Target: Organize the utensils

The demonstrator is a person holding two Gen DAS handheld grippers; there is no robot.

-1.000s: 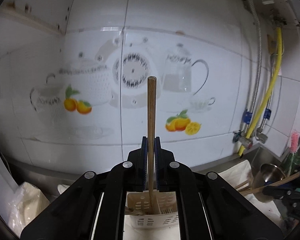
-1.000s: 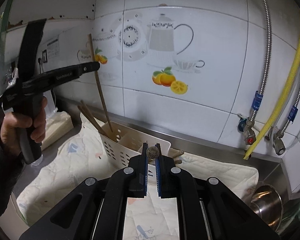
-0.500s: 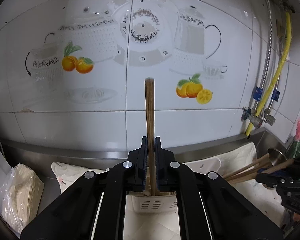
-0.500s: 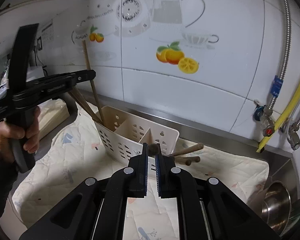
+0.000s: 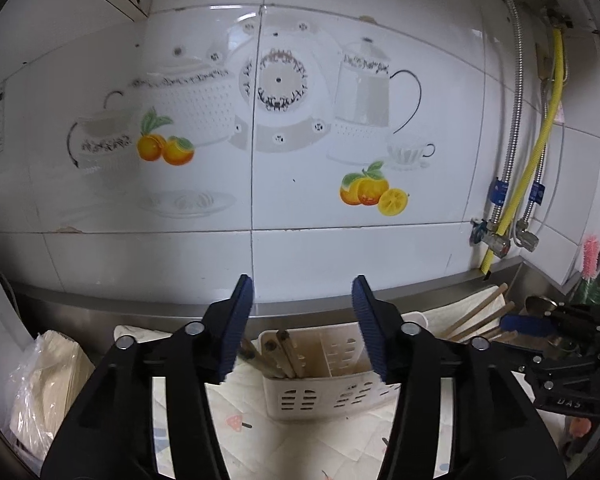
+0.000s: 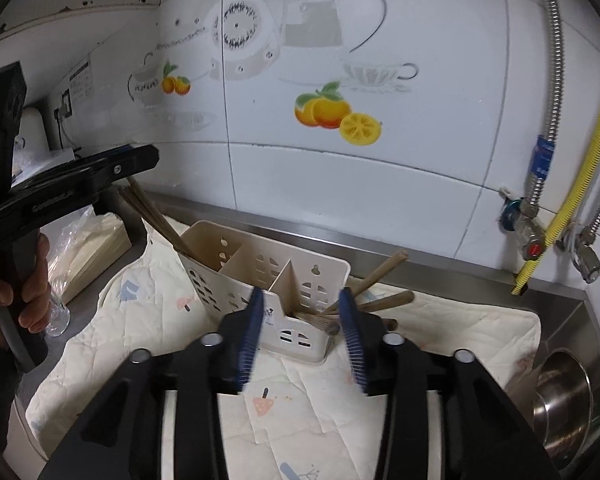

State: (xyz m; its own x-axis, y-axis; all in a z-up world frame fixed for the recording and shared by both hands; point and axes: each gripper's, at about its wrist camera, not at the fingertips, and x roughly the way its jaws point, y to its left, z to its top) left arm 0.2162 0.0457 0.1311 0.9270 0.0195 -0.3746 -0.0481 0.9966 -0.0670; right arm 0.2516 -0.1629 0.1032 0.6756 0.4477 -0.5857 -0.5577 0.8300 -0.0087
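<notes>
Two grippers hang over a cream perforated utensil caddy [image 6: 260, 276] standing on a patterned quilted mat [image 6: 440, 336]. Brown wooden chopsticks [image 5: 284, 350] lean in its left compartment; more [image 6: 376, 280] stick out on its right side. Left gripper [image 5: 303, 292] jaws are opening, nothing between them. Right gripper [image 6: 300, 300] jaws are opening too, pads clear of the chopsticks.

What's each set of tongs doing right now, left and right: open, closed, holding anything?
Left tongs: opening, nothing between them, above the utensil caddy.
Right tongs: opening, pads clear of the chopsticks in the caddy's end compartment.
</notes>
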